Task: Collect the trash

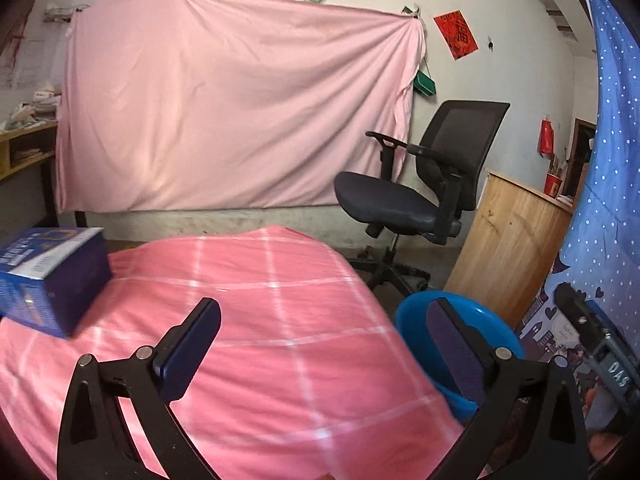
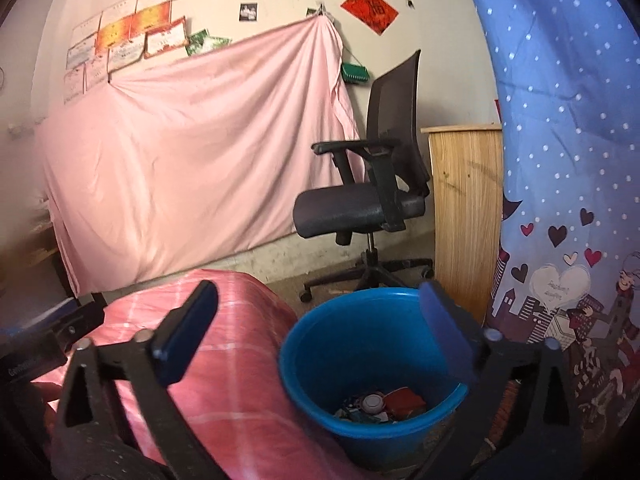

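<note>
A dark blue carton (image 1: 52, 276) lies on the pink checked cloth (image 1: 280, 340) at the left, beyond my left gripper's left finger. My left gripper (image 1: 324, 340) is open above the cloth with nothing between its fingers. A blue plastic bin (image 2: 360, 344) stands on the floor beside the cloth-covered surface. At its bottom lies trash, among it a red packet (image 2: 404, 400) and a white round lid (image 2: 372, 402). My right gripper (image 2: 316, 336) is open and empty, with its right finger over the bin's rim. The bin (image 1: 484, 320) also shows behind the left gripper's right finger.
A black office chair (image 1: 420, 184) stands behind the bin, with a wooden cabinet (image 1: 508, 248) to its right. A blue patterned curtain (image 2: 560, 160) hangs close on the right. A pink sheet (image 1: 232, 100) covers the back wall. A shelf (image 1: 24, 148) is at far left.
</note>
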`<action>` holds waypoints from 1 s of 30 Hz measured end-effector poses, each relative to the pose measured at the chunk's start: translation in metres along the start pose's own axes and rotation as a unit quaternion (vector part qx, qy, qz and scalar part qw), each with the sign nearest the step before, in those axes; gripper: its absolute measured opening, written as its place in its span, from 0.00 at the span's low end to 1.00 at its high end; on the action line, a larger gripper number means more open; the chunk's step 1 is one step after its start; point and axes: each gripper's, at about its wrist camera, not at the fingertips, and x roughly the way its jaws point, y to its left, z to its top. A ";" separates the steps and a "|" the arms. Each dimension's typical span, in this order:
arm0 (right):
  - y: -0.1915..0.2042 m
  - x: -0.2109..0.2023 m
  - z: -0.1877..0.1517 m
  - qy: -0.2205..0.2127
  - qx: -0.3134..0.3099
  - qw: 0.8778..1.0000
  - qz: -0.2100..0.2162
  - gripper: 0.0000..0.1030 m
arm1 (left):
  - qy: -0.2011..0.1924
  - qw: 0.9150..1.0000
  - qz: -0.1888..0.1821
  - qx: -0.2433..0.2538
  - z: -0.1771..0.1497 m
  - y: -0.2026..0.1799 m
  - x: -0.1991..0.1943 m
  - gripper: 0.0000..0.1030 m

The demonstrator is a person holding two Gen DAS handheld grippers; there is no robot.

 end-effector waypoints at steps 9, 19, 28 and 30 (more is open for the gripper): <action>0.037 -0.054 -0.022 -0.015 -0.019 0.999 0.027 1.00 | -0.031 0.999 0.022 0.014 -0.022 0.028 -0.065 0.98; 0.068 -0.110 -0.047 -0.025 -0.029 0.999 0.037 1.00 | -0.041 0.998 0.045 0.009 -0.055 0.053 -0.125 0.98; 0.094 -0.142 -0.068 -0.035 -0.040 0.997 0.050 1.00 | -0.053 0.996 0.070 0.006 -0.077 0.075 -0.165 0.98; 0.099 -0.147 -0.072 -0.032 -0.040 0.997 0.052 1.00 | -0.055 0.996 0.074 0.005 -0.082 0.077 -0.172 0.98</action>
